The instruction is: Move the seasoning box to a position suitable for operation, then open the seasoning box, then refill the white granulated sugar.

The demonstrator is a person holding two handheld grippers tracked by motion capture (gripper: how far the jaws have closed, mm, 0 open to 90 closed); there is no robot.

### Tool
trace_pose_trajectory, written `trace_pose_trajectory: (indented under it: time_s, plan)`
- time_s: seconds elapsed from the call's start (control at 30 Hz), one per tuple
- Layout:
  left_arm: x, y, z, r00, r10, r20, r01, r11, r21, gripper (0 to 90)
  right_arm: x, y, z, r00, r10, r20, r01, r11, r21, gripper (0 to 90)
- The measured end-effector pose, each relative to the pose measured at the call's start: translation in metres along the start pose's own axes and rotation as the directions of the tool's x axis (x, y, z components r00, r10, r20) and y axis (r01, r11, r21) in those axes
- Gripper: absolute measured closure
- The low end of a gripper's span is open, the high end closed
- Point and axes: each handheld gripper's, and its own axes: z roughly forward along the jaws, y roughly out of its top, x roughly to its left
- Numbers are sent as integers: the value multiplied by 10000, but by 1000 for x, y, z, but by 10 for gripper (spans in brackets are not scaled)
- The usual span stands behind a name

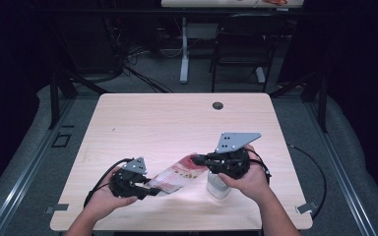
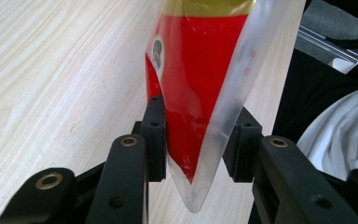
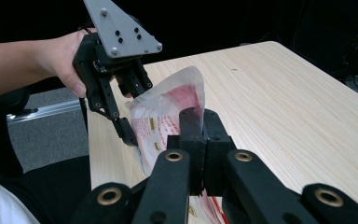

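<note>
A pale wood-grain table (image 1: 177,123) with a round cable hole near its far edge stands on grey floor in a dark room; a black chair (image 1: 241,44) and a second table's leg sit behind it. One plastic bag (image 1: 177,174), clear with red print, is stretched between two hand-held grippers above the table's near half. The left hand-held gripper (image 2: 196,140) has its jaws narrowed onto the bag's lower end, pinching it. The right hand-held gripper (image 3: 200,135) has its jaws pressed together on the bag's other edge. One white object (image 1: 218,187) stands on the table beneath the right hand.
</note>
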Motion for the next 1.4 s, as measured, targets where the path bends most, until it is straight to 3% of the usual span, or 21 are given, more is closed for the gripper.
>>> trace_pose_trajectory:
  time_s: [0.1, 0.2, 0.23, 0.27, 0.33, 0.37, 0.4, 0.43, 1.4]
  plan:
    - [1, -1, -1, 9998, -11, 220, 13, 10000, -80, 661, 0, -1, 0, 10000, 39, -24, -39, 10000, -25, 898]
    - [1, -1, -3, 9998, -48, 206, 49, 10000, -82, 662, -2, -2, 0, 10000, 80, -16, -80, 10000, -47, 898]
    - [0, 0, -4, 10000, -35, 4, 35, 10000, 52, 662, -2, -3, 0, 9999, 109, -16, -109, 9999, -51, 898]
    - [1, -1, -3, 9997, -71, 235, 73, 9999, -95, 663, -3, -4, 0, 9999, 115, -35, -115, 9999, -58, 898]
    - [1, 0, -4, 10000, -64, 10, 64, 10000, 19, 663, -3, -5, 0, 9998, 185, -32, -185, 9998, -82, 898]
    - [2, 0, -4, 9997, -76, 243, 78, 9999, -70, 663, -3, -5, 0, 9998, 199, -31, -200, 9998, -94, 898]
    - [1, 0, -4, 10000, -52, 8, 52, 10000, 42, 663, -4, -6, 0, 9998, 213, -23, -213, 9997, -104, 898]
    - [2, 0, -4, 9998, -66, 211, 67, 10000, -66, 663, -4, -6, 0, 9997, 230, -27, -231, 9997, -113, 898]
    - [0, 8, -24, 10000, -10, -22, 11, 9999, 159, 666, -8, -10, -5, 9988, 487, 38, -485, 9984, -279, 898]
